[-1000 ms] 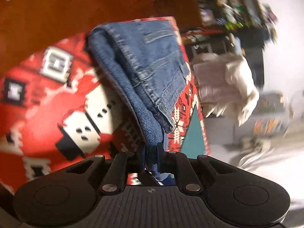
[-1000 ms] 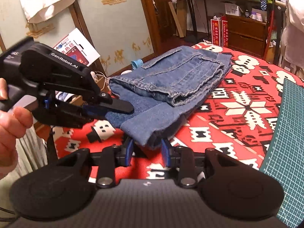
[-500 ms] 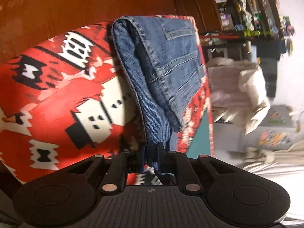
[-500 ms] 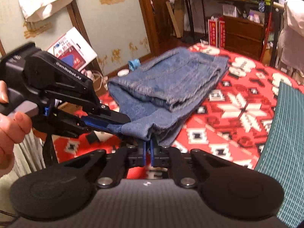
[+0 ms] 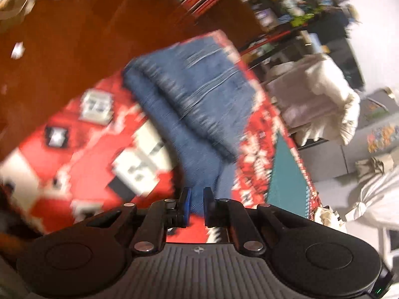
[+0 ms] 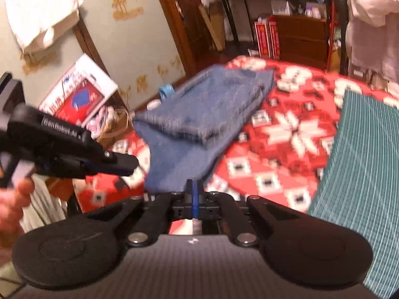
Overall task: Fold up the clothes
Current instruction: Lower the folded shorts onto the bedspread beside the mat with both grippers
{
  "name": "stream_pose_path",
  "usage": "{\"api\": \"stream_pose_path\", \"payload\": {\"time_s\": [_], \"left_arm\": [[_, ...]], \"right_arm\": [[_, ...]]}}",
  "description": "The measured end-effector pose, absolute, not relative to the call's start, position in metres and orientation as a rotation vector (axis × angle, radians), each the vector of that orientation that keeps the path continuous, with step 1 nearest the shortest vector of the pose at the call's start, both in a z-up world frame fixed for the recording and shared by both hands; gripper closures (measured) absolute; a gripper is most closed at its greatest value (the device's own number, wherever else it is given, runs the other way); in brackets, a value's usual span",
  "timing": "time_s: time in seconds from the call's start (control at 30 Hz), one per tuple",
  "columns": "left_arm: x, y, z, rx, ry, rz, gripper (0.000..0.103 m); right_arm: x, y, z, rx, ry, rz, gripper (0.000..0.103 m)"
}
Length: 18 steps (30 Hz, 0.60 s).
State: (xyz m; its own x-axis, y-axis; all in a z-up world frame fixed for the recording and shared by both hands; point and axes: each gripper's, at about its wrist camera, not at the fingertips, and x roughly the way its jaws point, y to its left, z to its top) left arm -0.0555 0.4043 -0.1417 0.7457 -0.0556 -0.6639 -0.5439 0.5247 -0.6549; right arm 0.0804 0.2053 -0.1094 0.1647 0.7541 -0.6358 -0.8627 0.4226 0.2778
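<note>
On the red patterned surface point(image 6: 286, 134), folded jeans point(image 6: 207, 114) await their last fold.
Left claw point(image 5: 197, 206) parts narrowly around the denim hem; right claw point(image 6: 193, 194) pinches closed (grip unclear). Next, judging here: carry the hem forward.

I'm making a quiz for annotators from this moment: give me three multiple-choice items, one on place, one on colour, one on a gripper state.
1. Where do the folded jeans lie?
A. on the red patterned cloth
B. on the floor
C. on the green mat

2. What colour are the jeans?
A. black
B. blue
C. white

3. How does the right hand-held gripper stand?
A. wide open
B. out of view
C. shut

Answers: 1 A, the cloth shows around the jeans; 2 B, blue denim in both views; 3 C, its fingers meet with no gap.
</note>
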Motion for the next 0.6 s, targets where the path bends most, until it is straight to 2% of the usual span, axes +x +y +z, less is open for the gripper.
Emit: {"api": "stream_pose_path", "payload": {"time_s": [0.1,0.23,0.33,0.6], "left_arm": [[-0.030,0.404,-0.137,-0.888,0.642,0.335,0.097],[-0.007,0.413,-0.155,-0.861,0.677,0.402,0.099],[-0.011,0.413,-0.172,-0.881,0.727,0.440,0.103],[-0.033,0.405,-0.177,-0.874,0.682,0.440,0.101]], "right_arm": [[0.087,0.234,-0.108,-0.168,0.791,1.166,0.103],[0.096,0.266,-0.125,-0.182,0.821,1.132,0.103],[0.096,0.269,-0.144,-0.184,0.844,1.119,0.103],[0.089,0.250,-0.149,-0.155,0.842,1.108,0.103]]}}
